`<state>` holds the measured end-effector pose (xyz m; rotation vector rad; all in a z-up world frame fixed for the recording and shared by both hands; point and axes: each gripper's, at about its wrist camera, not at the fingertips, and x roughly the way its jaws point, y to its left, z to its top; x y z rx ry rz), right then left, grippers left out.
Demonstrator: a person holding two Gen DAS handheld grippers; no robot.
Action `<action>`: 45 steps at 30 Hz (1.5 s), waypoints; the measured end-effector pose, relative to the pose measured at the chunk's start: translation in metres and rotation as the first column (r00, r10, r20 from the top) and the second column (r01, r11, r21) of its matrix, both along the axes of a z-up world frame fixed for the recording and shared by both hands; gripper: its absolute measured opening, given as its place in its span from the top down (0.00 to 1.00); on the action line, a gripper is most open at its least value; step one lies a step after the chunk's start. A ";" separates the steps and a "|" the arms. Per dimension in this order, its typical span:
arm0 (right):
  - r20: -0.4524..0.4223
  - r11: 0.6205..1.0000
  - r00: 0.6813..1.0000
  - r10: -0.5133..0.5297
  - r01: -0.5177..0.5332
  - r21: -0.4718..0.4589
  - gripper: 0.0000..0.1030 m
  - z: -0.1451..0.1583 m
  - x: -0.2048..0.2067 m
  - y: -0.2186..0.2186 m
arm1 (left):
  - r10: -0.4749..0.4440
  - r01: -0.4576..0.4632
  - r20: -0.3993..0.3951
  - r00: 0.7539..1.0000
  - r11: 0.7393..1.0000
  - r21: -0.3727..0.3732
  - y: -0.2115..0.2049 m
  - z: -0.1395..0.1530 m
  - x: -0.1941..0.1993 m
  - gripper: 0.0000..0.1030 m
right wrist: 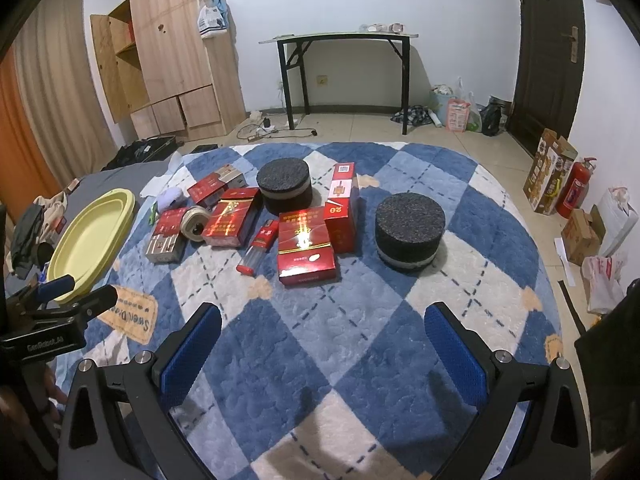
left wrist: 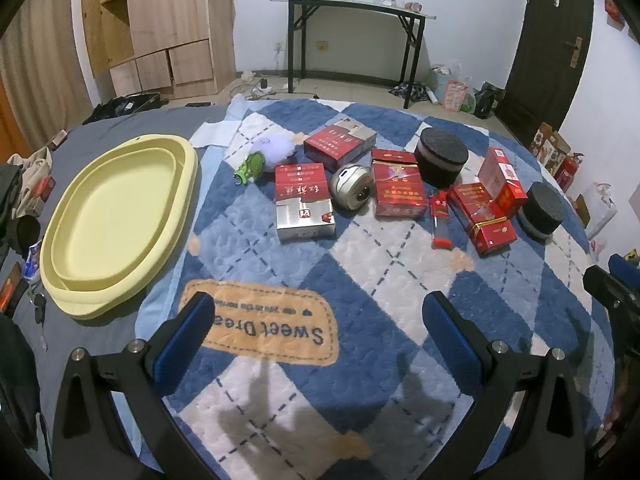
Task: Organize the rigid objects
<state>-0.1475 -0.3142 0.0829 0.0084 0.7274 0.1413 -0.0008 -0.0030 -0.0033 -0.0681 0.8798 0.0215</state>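
Hovering over the blanket [left wrist: 360,280], left gripper [left wrist: 320,320] and right gripper [right wrist: 322,332] gape empty; red boxes [right wrist: 306,244], seemingly cigarette packs, lie beside the yellow tray [left wrist: 116,216].

Yellow tray [left wrist: 116,216] left of red boxes [left wrist: 304,196] on blue-and-white checked blanket [left wrist: 360,280].

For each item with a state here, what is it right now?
left hand-held gripper: open, empty
right hand-held gripper: open, empty
yellow tray: empty
lighter: lying flat
near black foam cylinder: upright
tall red box: standing on end
wardrobe door: open
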 end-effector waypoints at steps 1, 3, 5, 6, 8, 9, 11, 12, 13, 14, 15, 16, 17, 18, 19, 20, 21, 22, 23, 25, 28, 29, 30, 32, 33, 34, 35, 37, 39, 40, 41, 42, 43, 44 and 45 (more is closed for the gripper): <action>-0.001 1.000 1.000 0.000 0.000 0.001 0.00 0.000 0.000 0.000 | 0.002 -0.002 -0.002 1.000 1.000 0.002 0.000 0.000 0.000 0.00; -0.003 1.000 1.000 0.000 0.000 0.001 0.00 -0.001 0.000 0.000 | 0.004 -0.004 -0.005 1.000 1.000 0.003 0.000 -0.001 0.000 0.00; -0.003 1.000 1.000 0.001 -0.001 0.001 0.00 -0.001 0.001 0.000 | 0.008 -0.008 -0.007 1.000 1.000 0.006 0.001 -0.002 0.000 0.00; -0.002 1.000 1.000 0.002 -0.002 0.001 0.00 -0.001 0.001 0.000 | 0.008 -0.008 -0.007 1.000 1.000 0.005 0.001 -0.002 0.000 0.00; -0.002 1.000 1.000 0.001 -0.001 0.000 0.00 -0.001 0.001 0.000 | 0.010 -0.010 -0.008 1.000 1.000 0.001 0.001 -0.003 0.000 0.00; -0.003 1.000 1.000 0.001 -0.001 0.000 0.00 -0.001 0.001 0.001 | 0.011 -0.011 -0.008 1.000 1.000 0.002 0.001 -0.003 0.000 0.00; -0.004 1.000 1.000 0.001 -0.001 0.001 0.00 -0.001 0.001 0.001 | 0.015 -0.015 -0.010 1.000 1.000 0.004 0.002 -0.004 0.000 0.00; -0.003 1.000 1.000 0.001 -0.001 0.000 0.00 -0.001 0.001 0.001 | 0.014 -0.014 -0.011 1.000 1.000 0.003 0.002 -0.004 0.000 0.00; -0.004 1.000 1.000 0.002 -0.002 0.000 0.00 -0.001 0.001 0.001 | 0.014 -0.014 -0.012 1.000 1.000 0.002 0.002 -0.004 0.000 0.00; -0.003 1.000 1.000 0.001 -0.001 -0.001 0.00 -0.001 0.001 0.001 | 0.016 -0.016 -0.013 1.000 1.000 0.003 0.002 -0.004 0.000 0.00; -0.003 1.000 1.000 0.001 -0.001 -0.001 0.00 -0.001 0.001 0.001 | 0.017 -0.017 -0.015 1.000 1.000 0.004 0.002 -0.005 0.000 0.00; -0.003 1.000 1.000 0.002 -0.002 -0.001 0.00 -0.001 0.001 0.001 | 0.016 -0.016 -0.017 1.000 1.000 0.006 0.002 -0.006 0.001 0.00; -0.003 1.000 1.000 0.001 -0.001 0.000 0.00 -0.001 0.001 0.001 | 0.016 -0.016 -0.020 1.000 1.000 0.012 0.001 -0.007 0.000 0.00; -0.003 1.000 1.000 0.001 -0.001 0.000 0.00 -0.001 0.001 0.001 | 0.017 -0.016 -0.024 1.000 1.000 0.017 0.001 -0.007 0.000 0.00; -0.004 1.000 1.000 0.001 -0.001 0.000 0.00 -0.001 0.001 0.001 | 0.021 -0.020 -0.029 0.999 1.000 0.021 0.002 -0.007 0.000 0.00; -0.007 1.000 1.000 0.001 -0.001 0.002 0.00 -0.001 0.001 0.001 | 0.024 -0.023 -0.032 0.999 1.000 0.021 0.003 -0.008 -0.001 0.00; -0.009 1.000 1.000 0.001 -0.001 0.004 0.00 0.000 0.000 0.001 | 0.030 -0.029 -0.035 0.999 0.999 0.015 0.005 -0.009 -0.002 0.00; -0.009 1.000 1.000 -0.001 0.001 0.005 0.00 0.000 0.000 0.001 | 0.035 -0.035 -0.038 0.999 0.999 0.007 0.007 -0.009 -0.001 0.00; -0.007 1.000 1.000 -0.004 0.004 0.007 0.00 0.001 -0.001 0.000 | 0.043 -0.043 -0.041 0.998 0.999 -0.010 0.010 -0.010 0.000 0.00; -0.006 1.000 1.000 -0.014 0.015 0.019 0.00 0.001 -0.001 -0.003 | 0.051 -0.052 -0.045 0.998 0.998 -0.034 0.014 -0.012 0.004 0.00; -0.022 0.998 0.999 -0.038 0.039 0.045 0.00 -0.001 0.005 -0.011 | 0.036 -0.037 -0.054 0.998 0.999 -0.025 0.011 -0.018 0.015 0.00; -0.021 0.998 0.999 -0.046 0.047 0.045 0.00 -0.001 0.008 -0.013 | 0.017 -0.017 -0.055 0.998 1.000 -0.001 0.008 -0.020 0.019 0.00; -0.016 0.998 0.998 -0.055 0.056 0.036 0.00 -0.001 0.011 -0.015 | 0.008 -0.007 -0.051 0.999 1.000 0.022 0.005 -0.021 0.023 0.00; -0.012 0.997 0.997 -0.071 0.072 0.020 0.00 -0.003 0.022 -0.019 | 0.004 -0.001 -0.043 0.999 0.997 0.080 0.002 -0.026 0.034 0.00; -0.016 0.996 0.997 -0.082 0.082 0.029 0.00 -0.005 0.028 -0.022 | 0.010 -0.006 -0.042 0.999 0.996 0.090 0.003 -0.028 0.040 0.00; -0.025 0.994 0.995 -0.096 0.097 0.044 0.00 -0.007 0.035 -0.027 | 0.022 -0.018 -0.041 0.999 0.996 0.089 0.005 -0.032 0.047 0.00; -0.033 0.991 0.992 -0.118 0.120 0.060 0.00 -0.010 0.042 -0.031 | 0.041 -0.038 -0.041 0.998 0.996 0.078 0.009 -0.036 0.054 0.00; -0.038 0.985 0.987 -0.156 0.158 0.071 0.00 -0.015 0.055 -0.037 | 0.068 -0.066 -0.038 0.997 0.996 0.052 0.013 -0.045 0.066 0.00; -0.032 0.983 0.985 -0.170 0.172 0.066 0.00 -0.018 0.069 -0.038 | 0.064 -0.062 -0.020 0.998 0.996 0.071 0.011 -0.054 0.078 0.00; -0.024 0.984 0.985 -0.170 0.171 0.055 0.00 -0.021 0.078 -0.036 | 0.062 -0.060 -0.012 0.998 0.993 0.098 0.008 -0.059 0.083 0.00; -0.018 0.984 0.985 -0.172 0.173 0.044 0.00 -0.023 0.084 -0.035 | 0.059 -0.057 -0.009 0.998 0.990 0.126 0.006 -0.064 0.088 0.00; -0.011 0.983 0.984 -0.178 0.179 0.030 0.00 -0.026 0.092 -0.034 | 0.059 -0.057 -0.008 0.998 0.987 0.149 0.004 -0.068 0.094 0.00; -0.011 0.983 0.983 -0.184 0.184 0.019 0.00 -0.030 0.098 -0.033 | 0.061 -0.059 -0.009 0.998 0.985 0.162 0.004 -0.073 0.100 0.00; -0.015 0.981 0.981 -0.193 0.193 0.004 0.00 -0.037 0.108 -0.034 | 0.060 -0.057 -0.013 0.998 0.986 0.158 0.004 -0.076 0.104 0.00; -0.018 0.980 0.980 -0.199 0.199 -0.008 0.00 -0.044 0.115 -0.034 | 0.061 -0.058 -0.015 0.998 0.988 0.145 0.006 -0.079 0.109 0.00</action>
